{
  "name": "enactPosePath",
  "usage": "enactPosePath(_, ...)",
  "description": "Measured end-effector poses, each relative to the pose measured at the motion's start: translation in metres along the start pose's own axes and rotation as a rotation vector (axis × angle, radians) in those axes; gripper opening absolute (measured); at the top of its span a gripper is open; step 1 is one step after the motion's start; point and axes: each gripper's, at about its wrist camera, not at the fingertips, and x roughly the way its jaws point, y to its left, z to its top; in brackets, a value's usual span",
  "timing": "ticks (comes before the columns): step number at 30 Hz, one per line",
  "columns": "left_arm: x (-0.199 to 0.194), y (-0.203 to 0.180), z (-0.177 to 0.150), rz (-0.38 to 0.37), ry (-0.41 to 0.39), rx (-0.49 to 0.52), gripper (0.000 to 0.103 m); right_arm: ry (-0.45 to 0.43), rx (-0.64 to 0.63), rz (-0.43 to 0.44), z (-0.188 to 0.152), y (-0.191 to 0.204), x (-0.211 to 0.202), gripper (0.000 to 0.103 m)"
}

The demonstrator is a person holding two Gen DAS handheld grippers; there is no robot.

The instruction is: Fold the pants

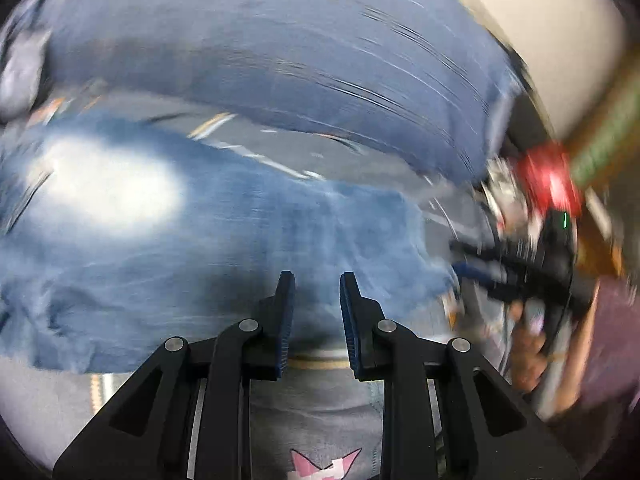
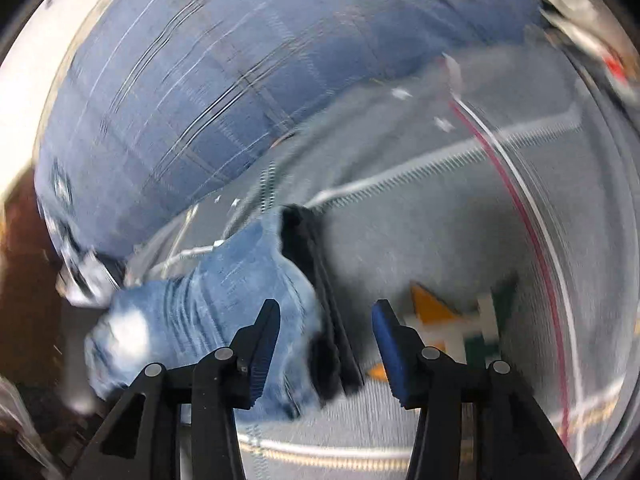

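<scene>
faded blue jeans [image 1: 208, 240] lie bunched on a grey patterned mat [image 2: 420, 240]; the left gripper [image 1: 317, 284] hovers over them, narrowly parted and empty, and the right gripper [image 2: 326, 312] gapes wide. released denim may slump, spoiling the fold.

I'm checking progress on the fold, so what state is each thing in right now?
Left gripper: jaws narrowly apart, nothing visible between them.
Right gripper: open, holding nothing.
Light jeans: bunched on the grey mat, not neatly folded.
Dark jeans: spread out behind them.
Grey mat: lying flat under the jeans.
</scene>
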Motion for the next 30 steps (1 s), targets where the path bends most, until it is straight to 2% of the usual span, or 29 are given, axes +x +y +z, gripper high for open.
enactPosePath(2, 0.008, -0.026, -0.009, -0.020, 0.017, 0.103, 0.021, -0.030, 0.100, 0.069, -0.005, -0.013, -0.011, 0.046)
enactPosePath(3, 0.012, -0.034, -0.012, -0.020, 0.029, 0.135, 0.024, -0.047, 0.145, 0.092, -0.008, -0.019, -0.016, 0.046)
enactPosePath(6, 0.029, -0.065, -0.022, 0.027, 0.052, 0.265, 0.047, -0.077, 0.237, 0.136, -0.018, -0.028, -0.024, 0.047)
enactPosePath(9, 0.052, -0.093, -0.029, 0.082, 0.051, 0.425, 0.047, -0.057, 0.206, 0.192, -0.013, -0.020, -0.020, 0.047)
enactPosePath(13, 0.082, -0.112, -0.033, 0.086, 0.108, 0.534, 0.047, -0.050, 0.223, 0.230, -0.010, -0.025, -0.020, 0.047)
enactPosePath(16, 0.109, -0.129, -0.038, 0.145, 0.143, 0.645, 0.047, -0.063, 0.273, 0.239, -0.010, -0.037, -0.023, 0.047)
enactPosePath(20, 0.137, -0.142, -0.044, 0.193, 0.181, 0.727, 0.047, -0.066, 0.316, 0.260, -0.011, -0.049, -0.026, 0.047)
enactPosePath(21, 0.142, -0.146, -0.046, 0.212, 0.178, 0.755, 0.048, -0.066, 0.321, 0.261, -0.011, -0.051, -0.027, 0.047)
enactPosePath(22, 0.143, -0.150, -0.046, 0.216, 0.141, 0.779, 0.047, -0.067, 0.328, 0.266, -0.011, -0.053, -0.027, 0.047)
enactPosePath(23, 0.145, -0.152, -0.046, 0.213, 0.135, 0.774, 0.047, -0.067, 0.335, 0.273, -0.011, -0.054, -0.028, 0.047)
enactPosePath(26, 0.151, -0.148, -0.036, 0.195, 0.132, 0.689, 0.039, -0.065, 0.344, 0.288, -0.010, -0.056, -0.027, 0.047)
enactPosePath(28, 0.150, -0.146, -0.036, 0.187, 0.124, 0.698, 0.025, -0.060, 0.346, 0.291, -0.010, -0.057, -0.026, 0.047)
enactPosePath(30, 0.145, -0.140, -0.032, 0.174, 0.122, 0.667, 0.015, -0.052, 0.352, 0.299, -0.011, -0.058, -0.024, 0.047)
